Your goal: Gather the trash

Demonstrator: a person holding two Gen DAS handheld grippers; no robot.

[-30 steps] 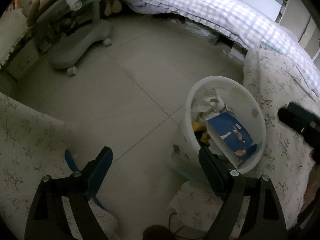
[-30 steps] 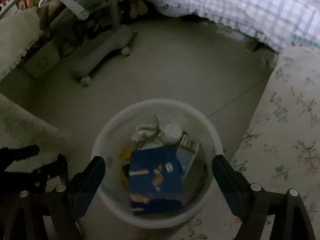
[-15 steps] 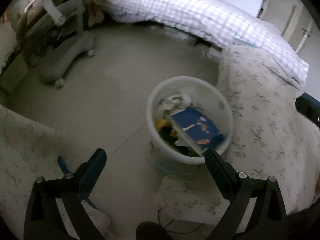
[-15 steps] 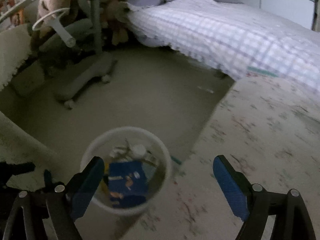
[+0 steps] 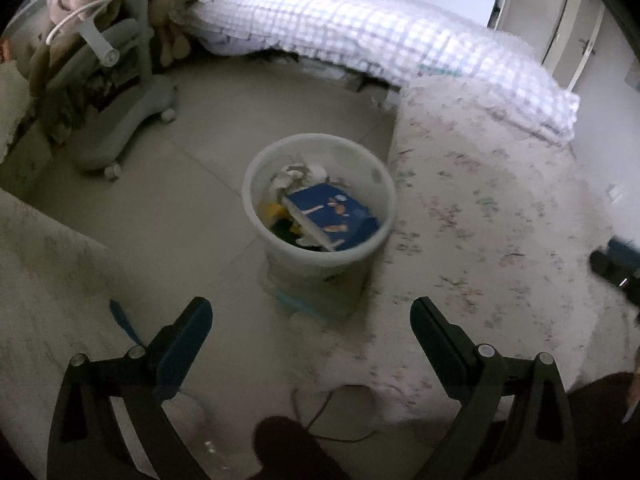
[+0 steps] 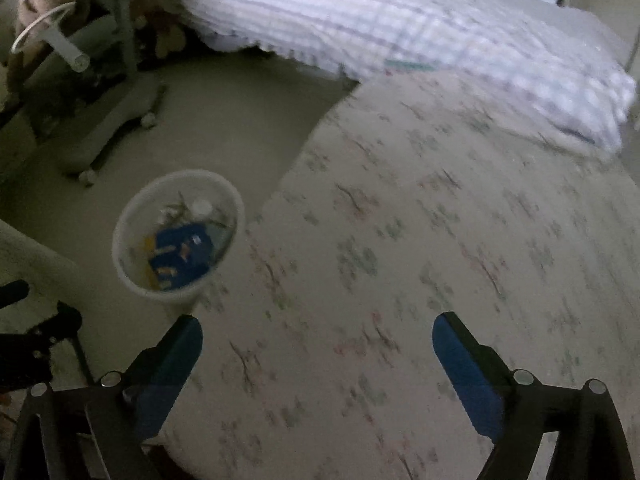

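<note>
Bare floor lay open at the frame's upper left; bin abutted the floral bed on the right.

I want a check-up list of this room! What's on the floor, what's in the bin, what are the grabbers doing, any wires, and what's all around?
Surface: grey tiled floor, bare around the bin.
Job's things: round white plastic bin on the floor beside the floral bedspread; inside it a blue printed carton, white crumpled paper and something yellow.
Clutter: small blue object on the floor, too unclear to name.
Grippers: left gripper open, empty; right gripper open, empty, over the bedspread.
Cables: thin dark cable on the floor near the left gripper.
Surroundings: purple checked quilt, grey wheeled chair base, plush toys.
</note>
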